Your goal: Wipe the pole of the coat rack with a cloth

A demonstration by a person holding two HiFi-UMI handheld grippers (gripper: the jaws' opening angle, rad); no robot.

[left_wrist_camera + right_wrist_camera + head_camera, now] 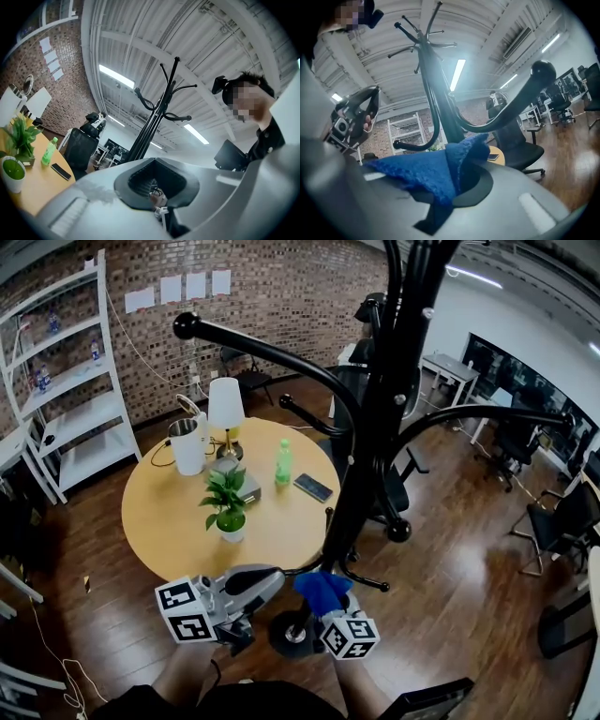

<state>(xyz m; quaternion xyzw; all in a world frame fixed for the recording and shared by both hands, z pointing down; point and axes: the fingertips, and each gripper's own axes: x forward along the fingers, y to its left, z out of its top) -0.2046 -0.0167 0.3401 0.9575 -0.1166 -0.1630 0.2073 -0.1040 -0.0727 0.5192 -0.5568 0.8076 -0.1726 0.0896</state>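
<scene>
Cloth (pixel 425 174), blue, is clamped in the closed jaws of your right gripper (pixel 459 187) and sits low on the coat rack, just beside the black pole (pixel 375 437) and a little above the round base (pixel 289 634). Left gripper (pixel 157 183) has its jaws together with nothing between them and hangs just beside the right one, on the side towards the round worktop (pixel 169 512). Recommendation for the wipe: press the loose fold of cloth, not the gripper body, onto the pole, wrap it partway round, and draw it along the shaft in long passes, easing round the curved hooks (pixel 253 338). The empty left gripper could steady the rack if it rocks. Not verifiable: whether cloth and pole actually touch, since the cloth covers that stretch in the head view. The rack's top is cut off there, and the base is partly masked by both grippers.
</scene>
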